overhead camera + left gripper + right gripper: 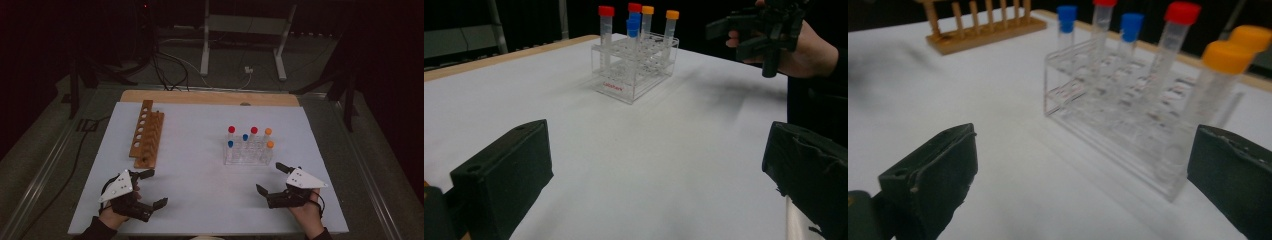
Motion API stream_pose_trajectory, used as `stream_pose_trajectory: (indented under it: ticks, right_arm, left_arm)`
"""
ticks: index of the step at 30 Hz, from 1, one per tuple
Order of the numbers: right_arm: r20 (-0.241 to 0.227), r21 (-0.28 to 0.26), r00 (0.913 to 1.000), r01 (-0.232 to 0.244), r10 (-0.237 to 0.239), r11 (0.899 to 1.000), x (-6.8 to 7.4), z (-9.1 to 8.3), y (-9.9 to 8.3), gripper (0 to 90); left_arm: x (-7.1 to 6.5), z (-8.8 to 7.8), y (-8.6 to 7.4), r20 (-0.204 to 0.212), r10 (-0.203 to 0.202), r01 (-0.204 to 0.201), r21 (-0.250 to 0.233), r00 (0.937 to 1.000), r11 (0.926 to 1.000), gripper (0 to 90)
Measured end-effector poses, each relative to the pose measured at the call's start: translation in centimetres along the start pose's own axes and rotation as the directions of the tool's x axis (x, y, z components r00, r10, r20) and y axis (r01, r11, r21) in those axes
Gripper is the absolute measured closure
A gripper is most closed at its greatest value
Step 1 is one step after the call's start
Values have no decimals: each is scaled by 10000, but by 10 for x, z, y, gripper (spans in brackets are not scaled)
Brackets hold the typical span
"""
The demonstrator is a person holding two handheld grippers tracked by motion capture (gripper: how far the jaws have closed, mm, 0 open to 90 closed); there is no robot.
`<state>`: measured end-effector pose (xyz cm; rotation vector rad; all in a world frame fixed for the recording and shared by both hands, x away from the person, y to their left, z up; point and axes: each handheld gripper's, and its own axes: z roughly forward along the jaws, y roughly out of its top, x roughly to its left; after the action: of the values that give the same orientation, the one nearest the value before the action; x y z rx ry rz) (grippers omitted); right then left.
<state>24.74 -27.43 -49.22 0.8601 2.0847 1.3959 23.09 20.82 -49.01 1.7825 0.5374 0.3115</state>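
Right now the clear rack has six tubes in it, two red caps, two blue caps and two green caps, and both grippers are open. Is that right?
Not quite. The clear rack does hold six tubes, but the last two caps are orange, not green, as the high view shows. The left gripper and right gripper are both open, holding nothing.

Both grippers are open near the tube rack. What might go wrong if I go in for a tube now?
1. The capped tubes stand close together in the clear rack, so the right gripper, with its jaws wide, may knock a neighbouring tube while closing on one.
2. The rack looks light; a sideways pull could tip it or drag it across the table.
3. The wooden rack lies far left, so a carry across would be long.
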Motion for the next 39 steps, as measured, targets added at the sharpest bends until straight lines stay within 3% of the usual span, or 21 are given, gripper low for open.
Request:
stream_pose_trajectory:
  ticks: [7,25,34,39]
  right_arm:
    - [208,33,9994,-294,293,9996,-2,1,0,0]
    - [-46,359,9936,-1129,1132,9930,-9,-3,5,0]
    - [428,496,9943,-997,976,9938,-7,-4,10,0]
    - [820,118,9920,-973,960,9952,-4,-10,27,0]
  left_arm:
    - [1,0,0,38,-102,102,-98,9999,9999,5]
    - [2,1,0,-30,-75,75,66,10000,10000,5]
    - [2,2,0,-23,-94,95,93,10000,9999,5]
    - [2,3,0,-40,-132,132,80,9999,9999,5]
